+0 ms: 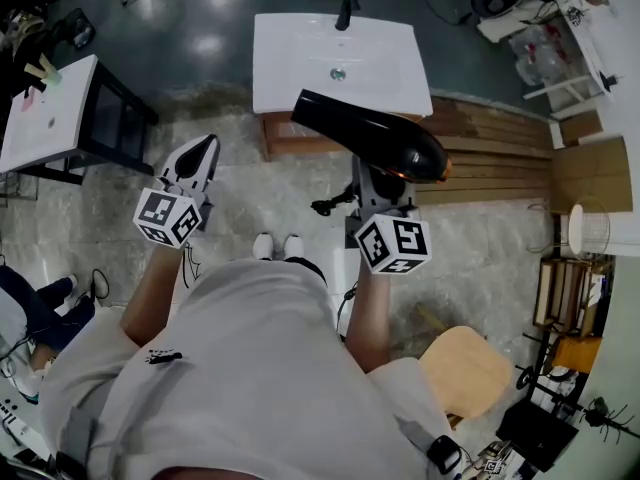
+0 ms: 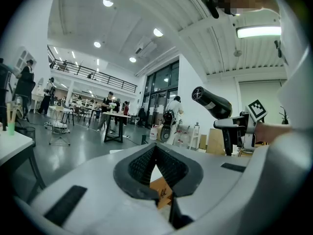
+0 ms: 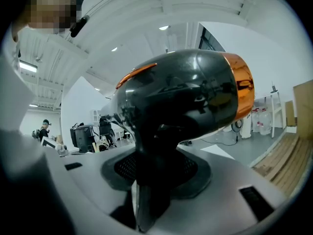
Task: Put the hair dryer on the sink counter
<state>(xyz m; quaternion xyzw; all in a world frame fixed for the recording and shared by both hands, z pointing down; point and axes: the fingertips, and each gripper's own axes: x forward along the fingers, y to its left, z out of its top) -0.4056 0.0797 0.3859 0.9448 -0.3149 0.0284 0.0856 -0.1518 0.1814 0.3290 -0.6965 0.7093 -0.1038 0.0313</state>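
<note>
A white side table [image 1: 40, 128] is located well to the left of the sink [image 1: 290, 78]. A greenish cup [image 1: 50, 73] is placed on it, and pale sticks are carried in the cup; their kind cannot be determined.

The left gripper [image 1: 203, 153] is held to the left of the sink and nearer the person, above the tiled floor. Its tongs are pressed together at the tips, and nothing is pinched between them.

The sink is a white unit with counter and basin in one piece. A black faucet [image 1: 346, 11] is mounted at its far edge. A drain fitting [image 1: 338, 73] is seen in the middle of the basin.

The hair dryer [image 1: 370, 136], black with an orange ring at its rear, is held in the air at the near right corner of the sink. In the head view its nozzle overlaps the front edge of the sink, while its rear lies further right and nearer the person. It is not set on the counter. Its handle is pinched between the tongs of the right gripper [image 1: 378, 180], as shown in the right gripper view.

Wooden planks [image 1: 500, 133] are laid on the floor just right of the sink. Well to the right of the sink a round wire basket [image 1: 598, 230] is placed; a white object shows within it, and its kind cannot be determined.
</note>
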